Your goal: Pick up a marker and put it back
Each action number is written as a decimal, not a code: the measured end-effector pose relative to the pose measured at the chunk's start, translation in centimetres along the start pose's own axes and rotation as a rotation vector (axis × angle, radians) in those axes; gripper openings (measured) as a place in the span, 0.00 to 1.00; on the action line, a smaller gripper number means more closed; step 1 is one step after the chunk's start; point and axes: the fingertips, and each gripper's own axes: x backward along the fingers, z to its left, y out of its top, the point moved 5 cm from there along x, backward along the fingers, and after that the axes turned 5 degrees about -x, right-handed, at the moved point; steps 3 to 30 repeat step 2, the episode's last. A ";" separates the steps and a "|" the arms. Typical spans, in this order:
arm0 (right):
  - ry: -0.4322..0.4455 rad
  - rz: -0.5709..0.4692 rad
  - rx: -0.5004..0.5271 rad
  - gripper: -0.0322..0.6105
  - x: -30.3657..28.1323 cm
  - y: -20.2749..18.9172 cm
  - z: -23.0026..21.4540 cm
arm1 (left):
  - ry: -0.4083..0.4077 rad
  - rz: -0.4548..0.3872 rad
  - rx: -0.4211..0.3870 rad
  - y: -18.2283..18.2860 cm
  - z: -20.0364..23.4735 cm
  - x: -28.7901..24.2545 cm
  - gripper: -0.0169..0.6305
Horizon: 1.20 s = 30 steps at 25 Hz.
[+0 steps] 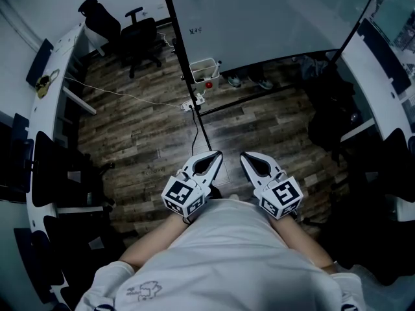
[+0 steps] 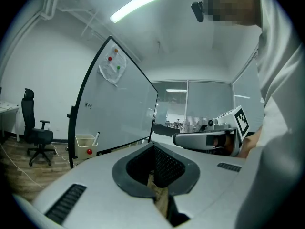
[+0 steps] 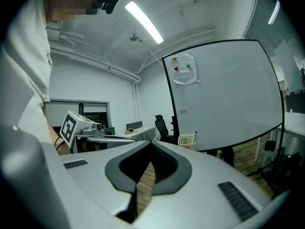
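Both grippers sit close to the person's chest, side by side and pointing forward; the left gripper [image 1: 214, 159] has its two smooth grey plastic jaws pressed tip to tip with nothing between them, and the right gripper [image 1: 249, 161] is closed and empty in the same way; each gripper's own view shows ribbed dark pads meeting at the point, with only a sliver of floor in the slit below. The marker [image 2: 96, 137] is well apart from both, standing tilted in a small pale basket [image 2: 84, 144] that hangs on the dark frame at the lower edge of the whiteboard [image 1: 272, 18]; its cap end sticks above the rim and the rest is hidden inside. A round red thing [image 2: 89, 151] sits on the basket's front, perhaps a magnet, too small to tell. The board is glossy and almost bare, with faint writing too small to read. The floor [image 1: 142, 135] is dark wood planking, crossed by a thin pale cable [image 1: 123, 94]; black office chairs [image 1: 139, 41] stand beyond.
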 end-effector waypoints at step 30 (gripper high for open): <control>-0.001 0.000 -0.003 0.06 0.0 0.1 0.4 | 0.000 -0.001 0.001 0.1 0.0 0.3 0.04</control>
